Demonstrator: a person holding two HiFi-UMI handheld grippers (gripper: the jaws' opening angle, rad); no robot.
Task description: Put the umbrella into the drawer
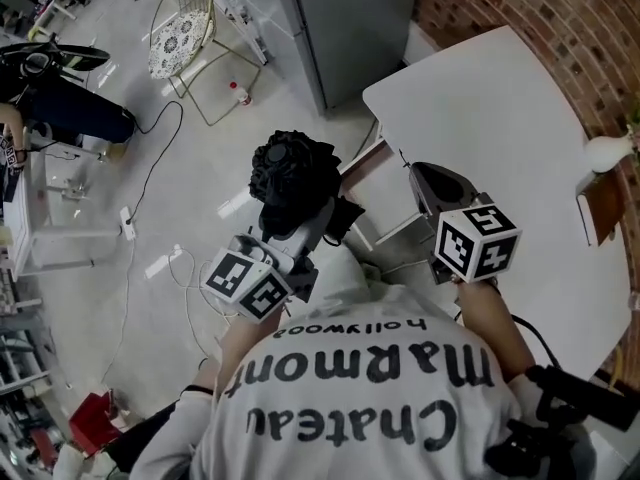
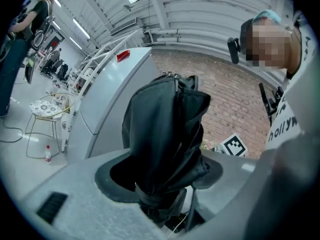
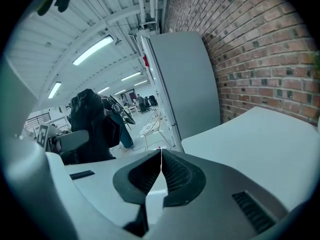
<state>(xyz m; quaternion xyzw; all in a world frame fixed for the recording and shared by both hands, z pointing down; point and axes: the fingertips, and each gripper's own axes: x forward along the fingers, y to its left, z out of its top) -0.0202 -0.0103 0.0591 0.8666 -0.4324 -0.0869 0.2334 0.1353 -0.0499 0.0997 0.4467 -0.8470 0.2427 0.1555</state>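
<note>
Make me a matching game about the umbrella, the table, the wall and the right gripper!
Things:
1. umbrella
2. table
3. wall
4. right gripper

What it's like:
A. shut, nothing in it
B. black and folded
C. brick
D. white

Pairs: 1-B, 2-D, 3-C, 4-A

The lower end of the umbrella [image 2: 167, 129] vanishes inside the left gripper [image 2: 165, 194] — the drawer [image 1: 372, 173], seemingly open, sits half hidden under the table [image 1: 500, 118].
</note>
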